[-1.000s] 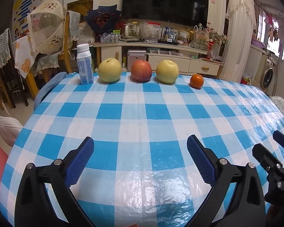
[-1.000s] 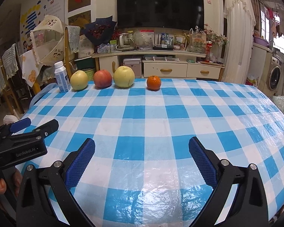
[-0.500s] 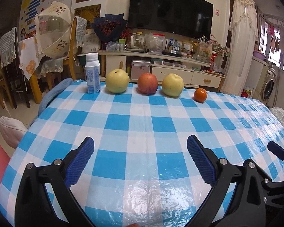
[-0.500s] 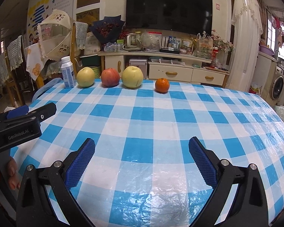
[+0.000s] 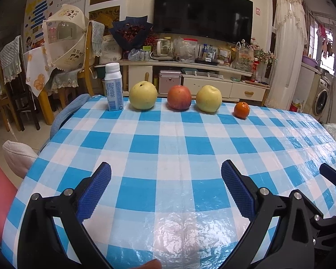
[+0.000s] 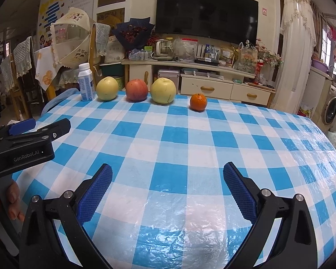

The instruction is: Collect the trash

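Both the left gripper (image 5: 165, 179) and right gripper (image 6: 168, 179) are spread, empty. The milk bottle (image 5: 113, 87) left of the pear (image 5: 143, 95) looks light, stiff – better to grasp its flat sides.

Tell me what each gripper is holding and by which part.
Nothing is held. The left gripper and the right gripper are both open above the checked tablecloth.
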`<state>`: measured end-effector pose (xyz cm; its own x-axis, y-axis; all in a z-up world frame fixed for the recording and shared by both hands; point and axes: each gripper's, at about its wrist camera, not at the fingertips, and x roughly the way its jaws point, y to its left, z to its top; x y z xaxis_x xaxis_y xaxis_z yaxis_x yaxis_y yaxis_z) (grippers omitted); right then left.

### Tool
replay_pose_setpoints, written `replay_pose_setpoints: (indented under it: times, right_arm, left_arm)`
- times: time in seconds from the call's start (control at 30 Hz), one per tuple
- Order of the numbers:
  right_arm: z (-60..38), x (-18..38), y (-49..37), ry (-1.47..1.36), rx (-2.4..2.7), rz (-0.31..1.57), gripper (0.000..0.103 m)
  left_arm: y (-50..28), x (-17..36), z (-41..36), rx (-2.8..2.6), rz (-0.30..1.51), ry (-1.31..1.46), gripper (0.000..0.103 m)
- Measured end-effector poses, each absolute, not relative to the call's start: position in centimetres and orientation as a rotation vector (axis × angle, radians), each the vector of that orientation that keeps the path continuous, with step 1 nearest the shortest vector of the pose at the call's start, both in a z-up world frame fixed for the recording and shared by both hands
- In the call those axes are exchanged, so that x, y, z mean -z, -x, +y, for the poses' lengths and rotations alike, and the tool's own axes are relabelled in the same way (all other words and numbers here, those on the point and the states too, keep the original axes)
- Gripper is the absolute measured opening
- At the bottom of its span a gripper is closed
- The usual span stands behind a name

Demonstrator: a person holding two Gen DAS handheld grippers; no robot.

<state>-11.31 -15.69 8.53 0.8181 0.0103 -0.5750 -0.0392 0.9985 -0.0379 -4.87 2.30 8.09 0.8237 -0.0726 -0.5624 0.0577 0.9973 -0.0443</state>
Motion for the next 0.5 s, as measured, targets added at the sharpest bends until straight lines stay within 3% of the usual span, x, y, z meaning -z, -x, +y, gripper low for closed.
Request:
replay_pose_setpoints:
  times: [0.5]
  right_arm:
    - [-15.13,-8.32,11.08,0.053,-0.054,0.626,0.098]
  left_arm:
    - [4.68,-7.35,1.94,0.049,0.610,-0.021,0.099]
